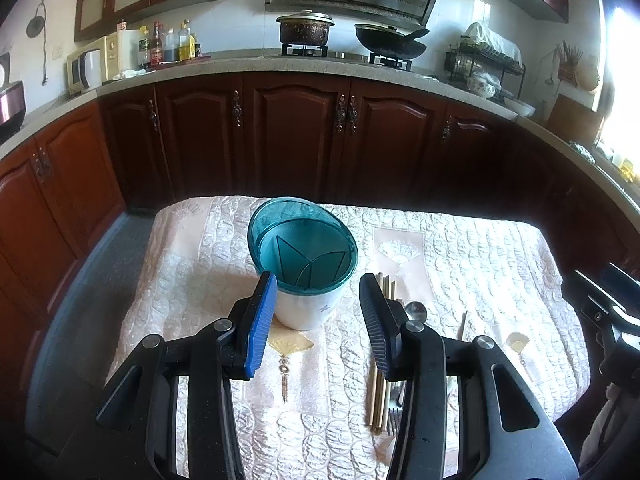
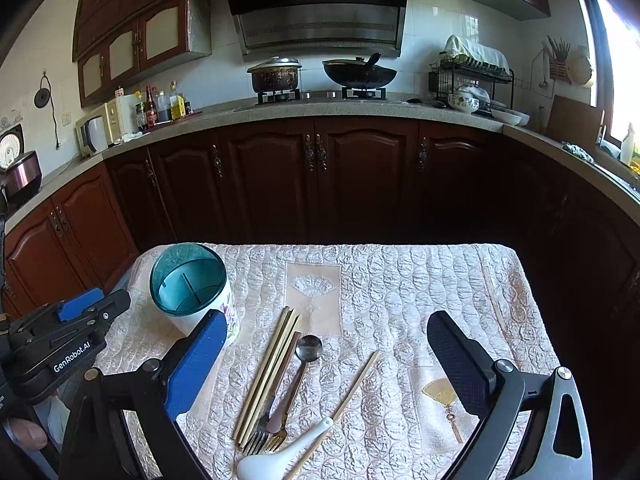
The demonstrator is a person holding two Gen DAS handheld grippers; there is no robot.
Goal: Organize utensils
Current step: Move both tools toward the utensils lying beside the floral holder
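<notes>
Nothing is sorted yet: the teal holder [image 2: 188,280] is standing empty at centre left while chopsticks [image 2: 268,376], forks [image 2: 260,436] and spoons [image 2: 308,350] are lying lower centre, both grippers [image 1: 316,320] [image 2: 324,364] hovering wide open, holding nothing

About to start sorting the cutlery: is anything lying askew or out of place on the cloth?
One chopstick lies alone at a slant, apart from the bundle of chopsticks, its lower end crossing the white spoon. The holder stands upright and empty. Nothing looks spilled or broken.
</notes>
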